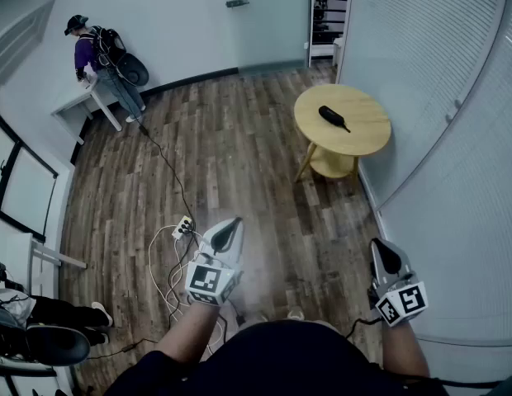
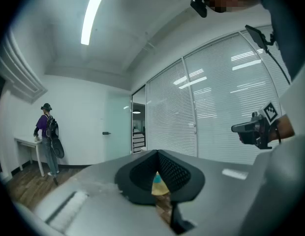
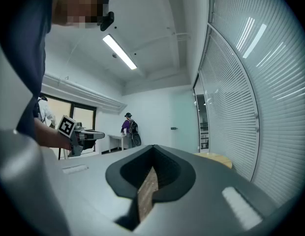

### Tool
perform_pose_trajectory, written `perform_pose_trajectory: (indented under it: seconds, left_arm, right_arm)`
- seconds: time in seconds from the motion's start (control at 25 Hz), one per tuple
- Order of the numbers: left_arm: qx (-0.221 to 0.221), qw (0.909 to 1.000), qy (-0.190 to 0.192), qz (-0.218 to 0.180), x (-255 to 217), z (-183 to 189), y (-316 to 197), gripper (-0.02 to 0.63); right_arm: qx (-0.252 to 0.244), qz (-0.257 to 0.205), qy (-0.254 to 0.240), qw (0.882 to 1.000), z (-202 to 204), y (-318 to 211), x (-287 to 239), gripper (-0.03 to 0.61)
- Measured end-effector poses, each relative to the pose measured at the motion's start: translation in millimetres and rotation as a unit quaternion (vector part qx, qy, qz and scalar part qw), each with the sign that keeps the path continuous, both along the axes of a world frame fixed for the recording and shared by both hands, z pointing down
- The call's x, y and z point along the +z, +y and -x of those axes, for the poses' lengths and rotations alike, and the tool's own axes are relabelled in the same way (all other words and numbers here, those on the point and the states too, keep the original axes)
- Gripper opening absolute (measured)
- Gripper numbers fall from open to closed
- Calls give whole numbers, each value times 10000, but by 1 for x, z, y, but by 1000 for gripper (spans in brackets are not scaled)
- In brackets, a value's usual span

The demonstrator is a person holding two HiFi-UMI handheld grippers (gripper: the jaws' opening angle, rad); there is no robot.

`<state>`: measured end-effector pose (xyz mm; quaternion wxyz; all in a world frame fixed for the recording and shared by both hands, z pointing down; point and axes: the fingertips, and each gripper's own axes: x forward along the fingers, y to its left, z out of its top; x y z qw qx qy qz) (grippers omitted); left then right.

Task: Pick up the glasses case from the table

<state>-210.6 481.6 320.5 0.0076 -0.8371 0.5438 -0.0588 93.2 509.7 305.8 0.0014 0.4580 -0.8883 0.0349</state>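
Glasses case (image 1: 333, 118) central on table (image 1: 367, 134), open floor (image 1: 256, 172) between; left gripper (image 1: 229, 228), right gripper (image 1: 383, 249) fingers seemingly together

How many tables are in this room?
2. A round yellow table stands by the blinds, with the dark glasses case on it. A white table stands by the far wall, beside a person. More may be hidden outside the picture.

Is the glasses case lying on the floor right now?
No, the black glasses case lies on top of the round wooden table, not on the floor.
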Motion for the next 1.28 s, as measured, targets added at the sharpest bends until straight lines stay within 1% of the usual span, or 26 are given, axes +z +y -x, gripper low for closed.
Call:
perform_pose_trajectory:
  seconds: [0.16,0.28,0.36,0.52,0.64,0.76,0.88,1.0,1.08,1.24,1.28]
  left_arm:
    - [184,9998,-2,-53,-2,-29,-18,3]
    - [161,9998,-21,-102,-3,-42,-34,3]
    - [118,9997,-53,-221,-8,-51,-45,3]
    - [124,9989,-28,-453,-13,-75,-62,3]
    - [250,9990,93,-351,-4,-95,-76,3]
    - [439,9988,32,-201,8,-106,-98,3]
    - [511,9985,-22,-181,15,-104,-142,3]
    - [506,9985,118,-180,19,-109,-198,3]
    - [590,9979,188,-178,20,-113,-235,3]
    - [970,9948,-60,-318,22,-112,-309,3]
    - [1031,9941,-72,-339,20,-110,-327,3]
  right_arm:
    - [127,-40,-61,9999,-23,-14,2,8]
    - [178,-49,-60,9998,-37,-25,5,8]
    - [260,-28,-96,9996,-48,-33,6,8]
    - [730,-107,-361,9966,-71,-60,4,8]
    - [999,22,-507,9937,-76,-93,17,8]
    - [1151,272,-444,9920,-73,-126,30,8]
    - [1297,303,-291,9907,-72,-165,39,8]
    - [1519,297,-293,9875,-78,-214,51,8]
    - [1564,323,-291,9867,-77,-245,57,8]
    - [1549,470,-266,9865,-67,-307,56,8]
    - [1579,476,-249,9860,-64,-322,54,8]
